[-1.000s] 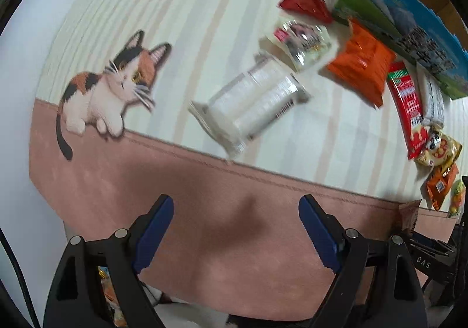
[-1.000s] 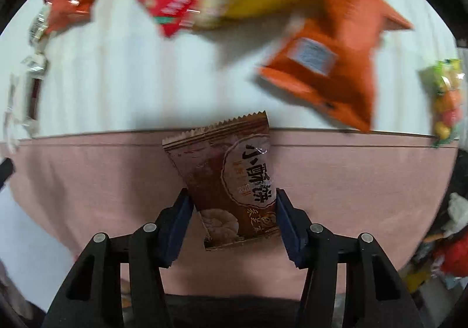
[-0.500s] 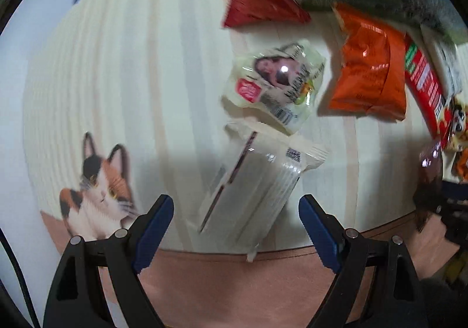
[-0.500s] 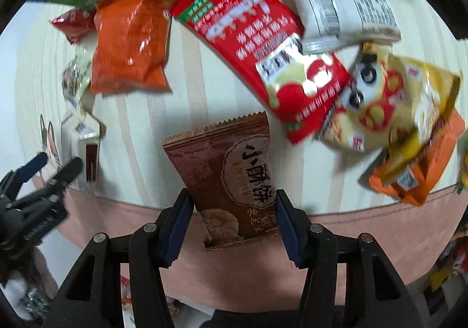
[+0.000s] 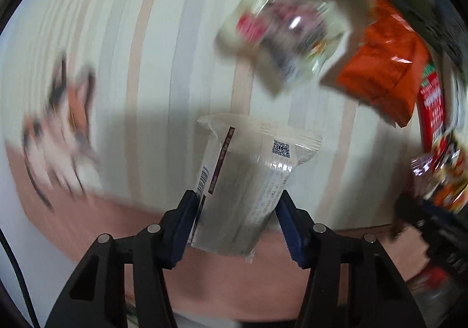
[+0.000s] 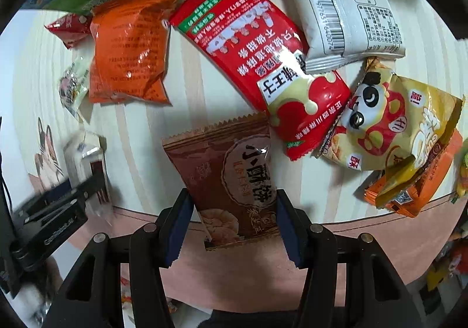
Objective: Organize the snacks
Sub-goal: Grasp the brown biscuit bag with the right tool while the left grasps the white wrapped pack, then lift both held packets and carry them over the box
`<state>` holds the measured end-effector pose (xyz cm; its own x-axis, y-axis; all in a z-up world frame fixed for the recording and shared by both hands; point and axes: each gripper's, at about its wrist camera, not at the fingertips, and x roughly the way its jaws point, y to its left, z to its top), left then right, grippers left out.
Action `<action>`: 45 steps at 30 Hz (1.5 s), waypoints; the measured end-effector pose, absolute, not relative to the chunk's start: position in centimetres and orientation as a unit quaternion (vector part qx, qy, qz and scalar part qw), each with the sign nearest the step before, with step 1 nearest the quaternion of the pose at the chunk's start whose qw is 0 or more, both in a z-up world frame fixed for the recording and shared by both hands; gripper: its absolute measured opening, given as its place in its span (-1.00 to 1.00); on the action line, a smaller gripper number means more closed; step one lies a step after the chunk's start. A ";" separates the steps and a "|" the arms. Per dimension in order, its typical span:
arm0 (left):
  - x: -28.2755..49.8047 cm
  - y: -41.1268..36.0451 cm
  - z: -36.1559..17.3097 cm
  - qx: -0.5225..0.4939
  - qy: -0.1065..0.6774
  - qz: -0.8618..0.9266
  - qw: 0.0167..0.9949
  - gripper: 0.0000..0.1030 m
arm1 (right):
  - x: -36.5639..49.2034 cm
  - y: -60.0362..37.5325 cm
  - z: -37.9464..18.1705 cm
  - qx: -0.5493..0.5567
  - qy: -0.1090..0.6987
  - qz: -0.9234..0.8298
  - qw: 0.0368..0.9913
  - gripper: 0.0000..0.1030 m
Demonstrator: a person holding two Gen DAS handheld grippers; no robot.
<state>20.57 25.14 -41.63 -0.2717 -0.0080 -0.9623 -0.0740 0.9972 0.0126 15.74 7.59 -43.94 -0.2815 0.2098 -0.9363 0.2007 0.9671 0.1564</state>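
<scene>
My left gripper [image 5: 237, 211] is shut on a clear white snack packet [image 5: 248, 178], holding it by its lower sides above the striped mat [image 5: 163, 64]. My right gripper [image 6: 234, 211] is shut on a brown biscuit packet [image 6: 231, 178] held over the mat's front edge. In the right wrist view the left gripper [image 6: 52, 219] and its packet [image 6: 87, 161] show at the left. In the left wrist view the right gripper [image 5: 424, 225] shows at the right edge.
On the mat lie an orange bag [image 6: 128, 47], a red long packet [image 6: 257, 58], a white packet [image 6: 342, 6], a yellow panda bag [image 6: 389, 120], a small orange packet [image 6: 421, 187], a clear packet [image 5: 283, 38] and a small red packet [image 6: 70, 26]. A cat picture [image 5: 61, 135] is at the left.
My left gripper moved forward onto the clear white packet and closed on it; it was open before. My right gripper moved forward over the mat, still holding the brown packet.
</scene>
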 end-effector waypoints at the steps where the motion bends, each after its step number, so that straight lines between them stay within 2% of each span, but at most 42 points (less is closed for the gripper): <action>1: 20.0 25.4 -41.8 -0.049 0.798 0.036 0.600 0.03 | 15.6 7.6 -44.0 0.127 0.802 0.003 0.584 0.14; 11: 18.9 24.3 -42.1 -0.008 0.774 0.044 0.632 0.12 | 14.7 9.9 -44.9 0.096 0.814 -0.001 0.573 0.19; 18: 17.7 22.3 -42.1 0.004 0.755 0.055 0.653 0.00 | 13.6 11.5 -44.5 0.067 0.804 -0.005 0.590 0.14; 24: 16.4 21.4 -40.4 -0.015 0.747 0.054 0.663 -0.08 | 10.8 11.1 -41.8 0.077 0.795 0.005 0.602 0.13; 35: 14.2 17.5 -35.4 -0.052 0.716 0.019 0.696 -0.11 | 7.5 8.1 -33.7 0.109 0.755 0.053 0.644 0.13; 41: 14.4 14.6 -30.4 -0.066 0.689 -0.019 0.721 -0.12 | 8.9 4.2 -30.4 0.137 0.735 0.068 0.661 0.13; 45: 17.8 13.5 -26.0 -0.077 0.666 -0.054 0.740 -0.12 | 11.3 1.7 -27.9 0.164 0.720 0.076 0.670 0.13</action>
<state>17.81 13.54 -25.97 0.1057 -0.1829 -0.9774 -0.0223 0.9823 -0.1862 11.27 1.74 -27.94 -0.0481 0.3379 -0.9400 0.1351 0.9346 0.3290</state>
